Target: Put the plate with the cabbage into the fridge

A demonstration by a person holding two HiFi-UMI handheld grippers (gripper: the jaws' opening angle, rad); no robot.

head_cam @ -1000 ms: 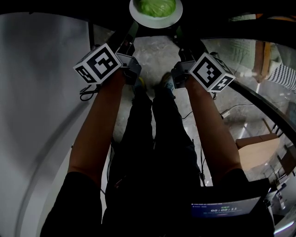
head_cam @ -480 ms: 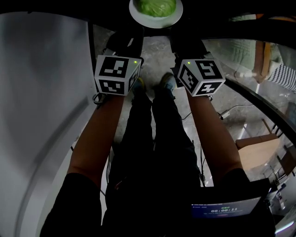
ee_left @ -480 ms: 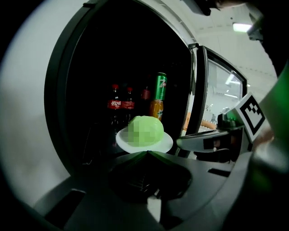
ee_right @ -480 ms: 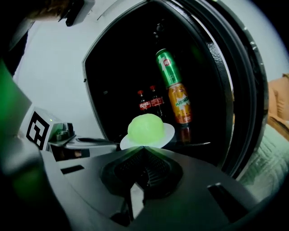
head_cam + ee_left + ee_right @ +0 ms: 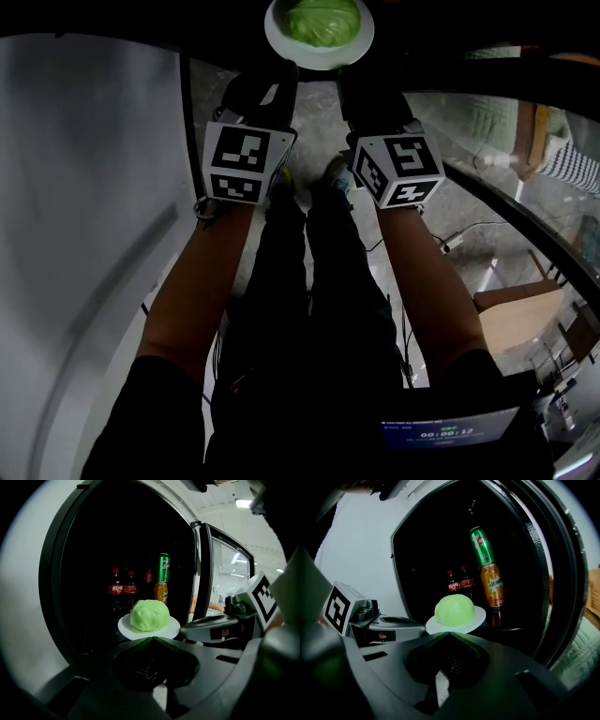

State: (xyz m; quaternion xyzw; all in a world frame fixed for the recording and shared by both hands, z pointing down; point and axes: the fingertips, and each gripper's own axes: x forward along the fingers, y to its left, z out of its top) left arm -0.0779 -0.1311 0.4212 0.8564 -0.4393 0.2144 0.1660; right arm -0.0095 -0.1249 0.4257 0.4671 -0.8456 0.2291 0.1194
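A white plate (image 5: 319, 53) carrying a pale green cabbage (image 5: 323, 19) is held at the top of the head view, in front of the dark fridge opening. My left gripper (image 5: 274, 84) is shut on the plate's near-left rim and my right gripper (image 5: 361, 82) on its near-right rim. In the left gripper view the jaws (image 5: 152, 638) meet at the plate (image 5: 125, 629) under the cabbage (image 5: 149, 615). The right gripper view shows the same: jaws (image 5: 449, 633) closed at the plate (image 5: 478, 616), with the cabbage (image 5: 455, 610) just beyond.
Inside the dark fridge stand two cola bottles (image 5: 116, 590), a green can (image 5: 482, 545) and an orange can (image 5: 493, 587). The glass fridge door (image 5: 225, 573) hangs open at the right. A white panel (image 5: 84, 206) fills the left. Wooden furniture (image 5: 516, 319) stands at the right.
Both grippers have pushed forward with the plate and rolled, so the marker cubes now face the camera squarely. The plate sits slightly farther forward.
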